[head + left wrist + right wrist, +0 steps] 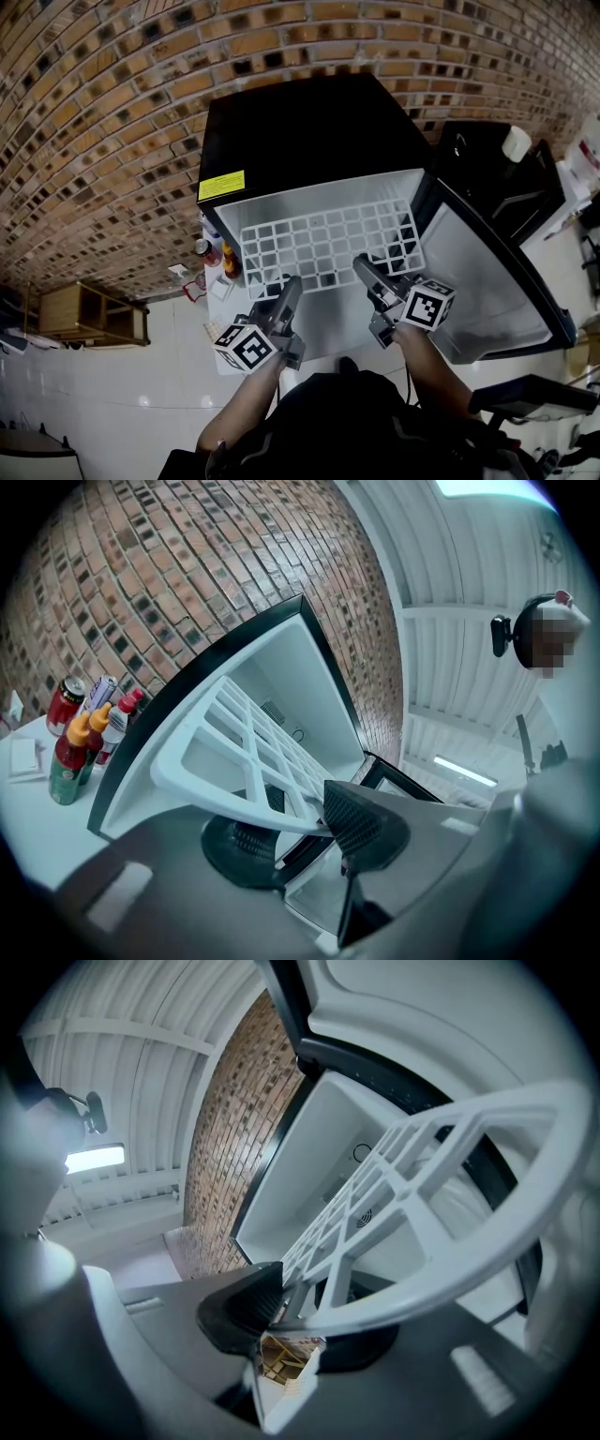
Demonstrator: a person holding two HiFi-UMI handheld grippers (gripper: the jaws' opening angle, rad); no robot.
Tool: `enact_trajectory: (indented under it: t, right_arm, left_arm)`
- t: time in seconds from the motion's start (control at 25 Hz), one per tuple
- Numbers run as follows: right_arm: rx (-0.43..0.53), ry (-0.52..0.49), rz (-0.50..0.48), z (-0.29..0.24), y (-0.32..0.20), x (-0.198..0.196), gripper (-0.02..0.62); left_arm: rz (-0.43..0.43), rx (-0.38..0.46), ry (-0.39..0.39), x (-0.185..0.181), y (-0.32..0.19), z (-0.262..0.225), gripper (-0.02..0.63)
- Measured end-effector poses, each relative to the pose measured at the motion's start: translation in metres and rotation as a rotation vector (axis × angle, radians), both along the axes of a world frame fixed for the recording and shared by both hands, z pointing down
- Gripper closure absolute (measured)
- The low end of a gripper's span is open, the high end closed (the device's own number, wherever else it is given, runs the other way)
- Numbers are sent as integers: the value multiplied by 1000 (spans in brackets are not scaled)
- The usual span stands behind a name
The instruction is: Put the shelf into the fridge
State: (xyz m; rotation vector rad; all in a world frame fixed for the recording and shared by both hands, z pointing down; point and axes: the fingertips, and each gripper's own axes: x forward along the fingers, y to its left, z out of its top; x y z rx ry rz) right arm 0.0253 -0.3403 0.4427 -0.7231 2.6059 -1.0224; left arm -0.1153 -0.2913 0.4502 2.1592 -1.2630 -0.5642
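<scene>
A white grid shelf (323, 242) lies flat, its far part inside the open fridge (309, 141). My left gripper (291, 286) is shut on the shelf's near edge at the left, and my right gripper (364, 267) is shut on that edge at the right. In the left gripper view the shelf's rim (234, 799) sits clamped between the two black pads (361, 822). In the right gripper view the shelf (422, 1204) runs from the pads (246, 1312) into the white fridge interior (328, 1147).
The fridge door (487, 281) stands open at the right. Bottles and a can (80, 738) stand on a white table to the left of the fridge. A brick wall (112, 112) is behind. A wooden rack (84, 314) sits at far left.
</scene>
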Motion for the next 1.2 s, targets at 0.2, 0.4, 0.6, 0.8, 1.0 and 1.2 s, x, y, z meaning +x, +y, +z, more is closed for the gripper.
enact_trajectory:
  t: [0.2,0.4,0.6,0.8,1.0,1.2]
  right_arm:
    - [-13,-8,2,2,-2,0,476]
    - [-38,-17,2,6,-3,1,480]
    - [-57,-24,1,9,-1,1,480]
    - [-76,-45,-14,6,1,-2,482]
    - [-109,-53,-13,5,2,-3,485]
    - [-136,-68,0,9,2,-2,483]
  left_arm:
    - [-3,1,7,-1,-2,2,480]
    - [-13,-5,10,-2,-2,2,482]
    - [-16,-12,1,-1,0,3,483]
    - [-27,-23,21,-1,0,3,486]
    - [-31,-34,14,-1,1,0,485]
    - [-36,-17,32,-1,3,-2,485]
